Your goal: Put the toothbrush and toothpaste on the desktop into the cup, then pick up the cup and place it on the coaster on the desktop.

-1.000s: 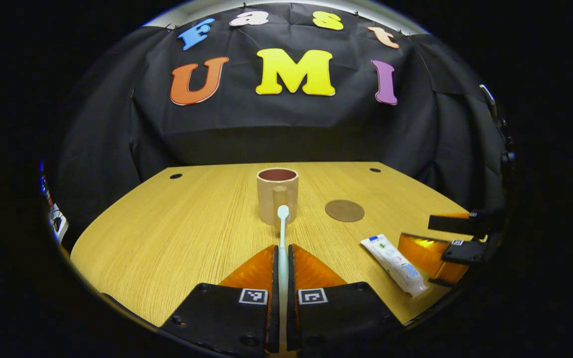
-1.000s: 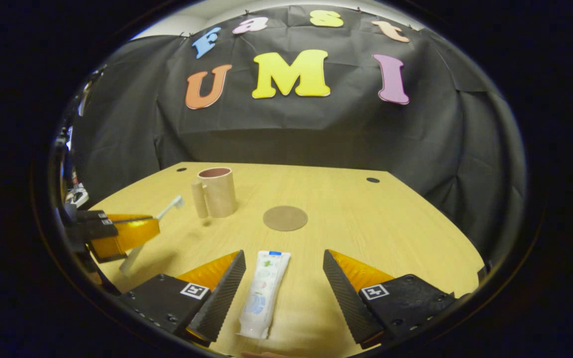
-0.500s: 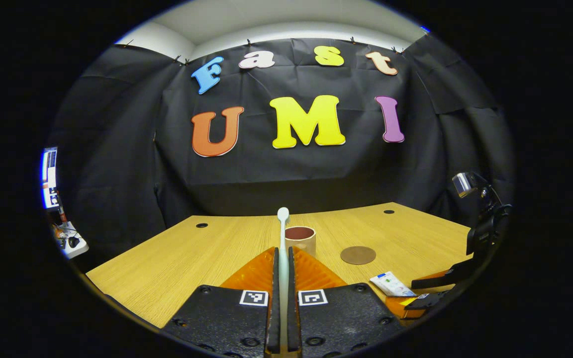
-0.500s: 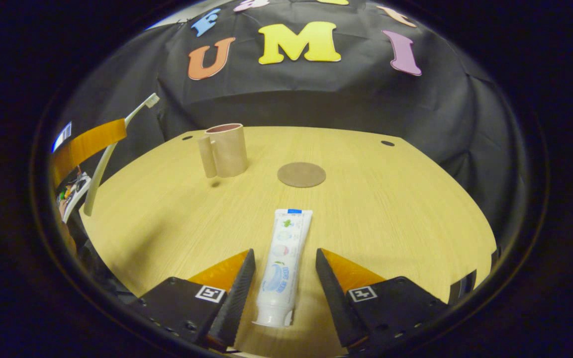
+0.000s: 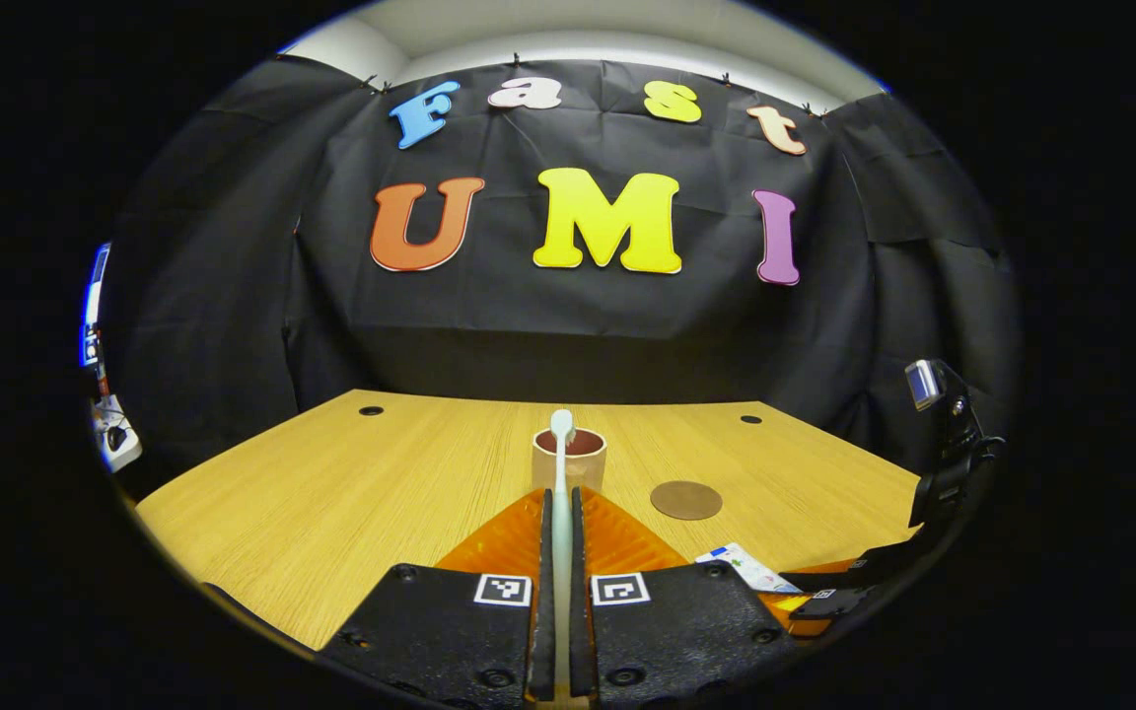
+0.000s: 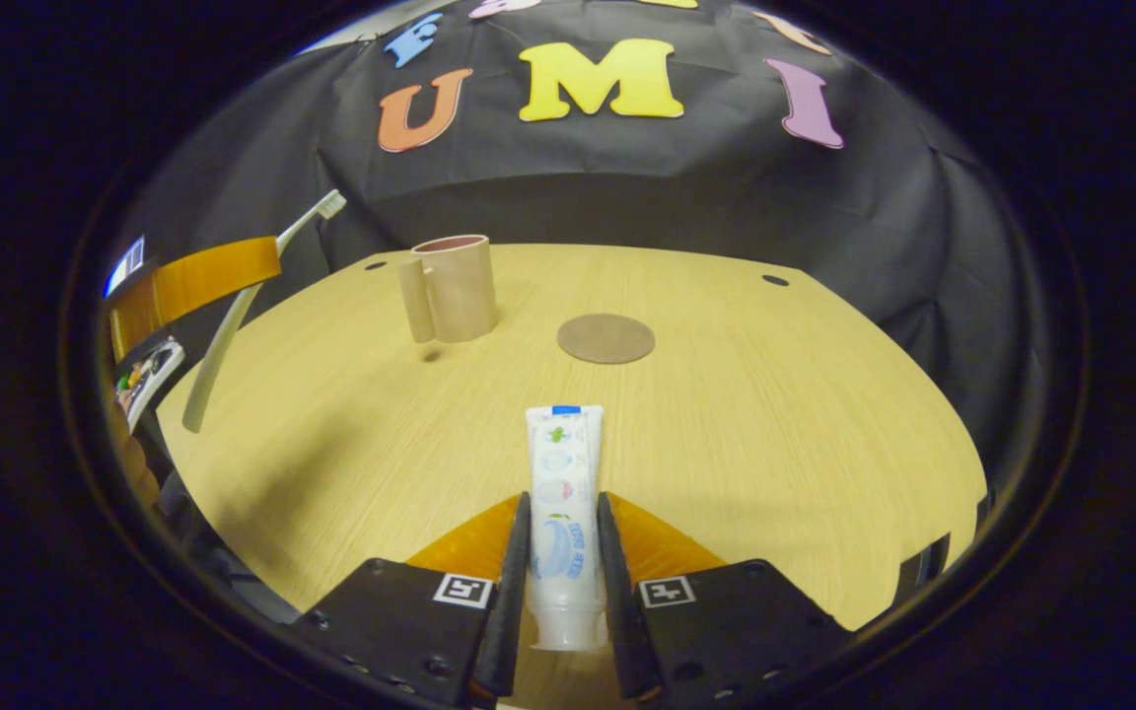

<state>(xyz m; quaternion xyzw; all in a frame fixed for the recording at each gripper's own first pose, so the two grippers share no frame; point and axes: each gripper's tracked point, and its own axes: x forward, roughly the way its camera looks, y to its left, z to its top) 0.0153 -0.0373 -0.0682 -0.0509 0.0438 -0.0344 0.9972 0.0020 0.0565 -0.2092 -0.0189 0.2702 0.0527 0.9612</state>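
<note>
My left gripper (image 5: pixel 560 496) is shut on the white toothbrush (image 5: pixel 561 434), held in the air with its head pointing forward over the beige cup (image 5: pixel 569 460). In the right gripper view the left gripper (image 6: pixel 262 266) holds the toothbrush (image 6: pixel 233 325) slanted, up and left of the cup (image 6: pixel 457 288), whose handle faces left. My right gripper (image 6: pixel 563 501) is shut on the lower part of the white toothpaste tube (image 6: pixel 562 463), which lies flat on the table. The round brown coaster (image 6: pixel 605 338) lies right of the cup. In the left gripper view the right gripper (image 5: pixel 805 592) shows low on the right.
The wooden table (image 6: pixel 775 414) has small cable holes (image 6: pixel 774 280) near its far corners and a curved front edge. Black cloth walls close off the back and sides. Some clutter (image 5: pixel 114 439) lies beyond the table's left edge.
My right gripper's fingers have closed onto the toothpaste tube. My left gripper lifted the toothbrush off the table and now points its head at the cup.
</note>
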